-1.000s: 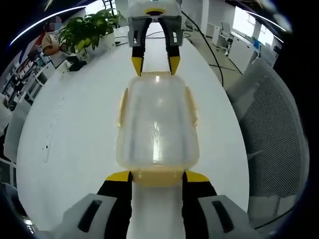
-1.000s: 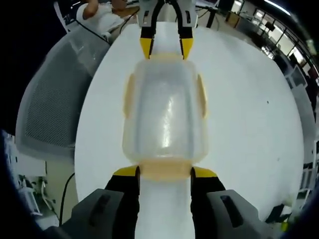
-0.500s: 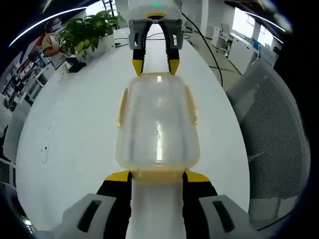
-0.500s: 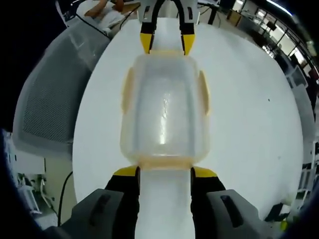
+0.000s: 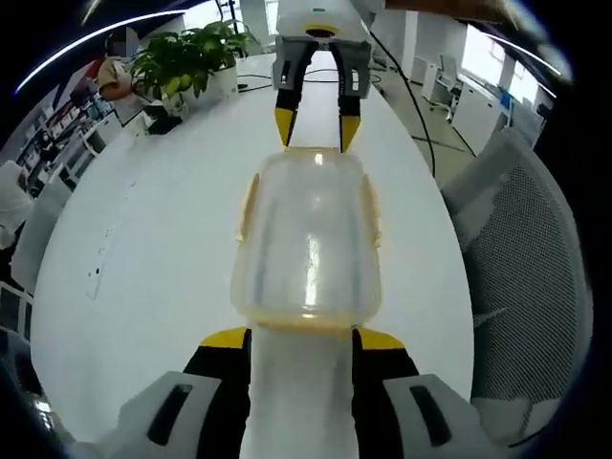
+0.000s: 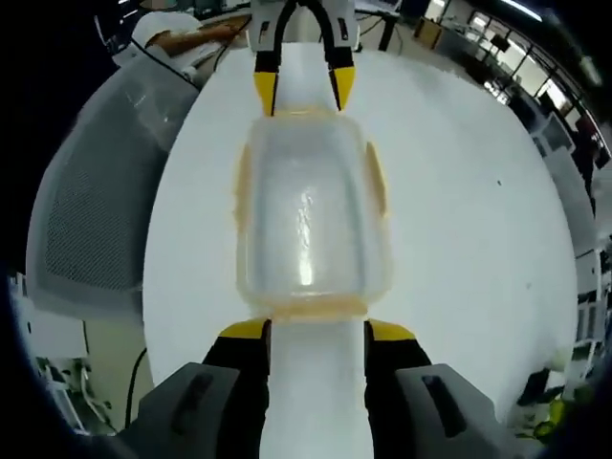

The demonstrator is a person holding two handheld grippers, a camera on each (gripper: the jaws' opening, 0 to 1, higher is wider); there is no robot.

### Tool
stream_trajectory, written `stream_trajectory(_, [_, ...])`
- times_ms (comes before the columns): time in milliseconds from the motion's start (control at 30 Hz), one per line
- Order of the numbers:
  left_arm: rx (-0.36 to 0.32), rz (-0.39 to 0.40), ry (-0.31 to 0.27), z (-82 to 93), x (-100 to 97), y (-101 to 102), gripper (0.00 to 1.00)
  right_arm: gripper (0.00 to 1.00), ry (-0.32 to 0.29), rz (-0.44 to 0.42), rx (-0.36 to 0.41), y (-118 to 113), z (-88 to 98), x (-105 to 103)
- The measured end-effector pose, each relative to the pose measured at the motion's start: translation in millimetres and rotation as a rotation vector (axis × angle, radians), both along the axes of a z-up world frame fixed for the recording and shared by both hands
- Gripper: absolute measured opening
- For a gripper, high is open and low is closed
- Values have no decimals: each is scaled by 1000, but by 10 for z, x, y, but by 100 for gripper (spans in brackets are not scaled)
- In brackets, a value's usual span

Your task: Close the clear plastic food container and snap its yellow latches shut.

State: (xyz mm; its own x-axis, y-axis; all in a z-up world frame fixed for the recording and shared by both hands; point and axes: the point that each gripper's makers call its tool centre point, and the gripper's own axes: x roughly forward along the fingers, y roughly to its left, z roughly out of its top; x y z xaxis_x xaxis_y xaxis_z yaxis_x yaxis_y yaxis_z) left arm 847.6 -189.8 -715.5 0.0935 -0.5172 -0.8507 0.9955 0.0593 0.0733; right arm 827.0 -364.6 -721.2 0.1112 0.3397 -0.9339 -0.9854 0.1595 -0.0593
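— Two grippers, one at each short end of the clear container [image 5: 306,239]. Where does it sit?

— On the white table [image 5: 143,249], lid on, lengthwise between them. In the left gripper view, the left gripper [image 5: 301,337] has its yellow-tipped jaws spread apart just short of the near end, one tip off each corner, gripping nothing.

— And the far end?

— The right gripper [image 5: 316,134] comes in from the top of that view, jaws likewise parted, tips just at the far edge (whether they touch the plastic, I cannot tell).

— What about the yellow latches?

— A yellow latch [image 5: 247,206] lies flat along each long side; the near end flap [image 5: 301,320] looks folded down. Whether any has clicked home cannot be judged.

— The right gripper view?

— Same layout mirrored: its own gripper [image 6: 316,331] open at the near end, container [image 6: 306,215] ahead, the left gripper [image 6: 297,88] open beyond it.

— Surroundings?

— A potted plant [image 5: 182,62] on the table's far side, and a grey mesh chair [image 5: 526,258] beside the table.
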Motion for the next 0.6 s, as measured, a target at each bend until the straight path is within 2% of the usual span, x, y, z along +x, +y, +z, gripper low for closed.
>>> stream_trajectory(133, [-20,52,7,67,2,2,35,31,-1,-76,34,3,72,-4])
stream_trajectory(300, [-22,104,-3,113,10,28,35,32,-16,-147,60,11,129,11])
stream_trajectory(400, [-29,152,12,115,-1,41,34,32,-25,-194,74,19,148,28])
stream_trajectory(500, [-43,217,16,117,13,50,34,31,-50,-228,50,-27,149,67])
stream_trajectory(600, [-61,275,28,111,19,54,34,30,-43,-287,78,-6,168,75])
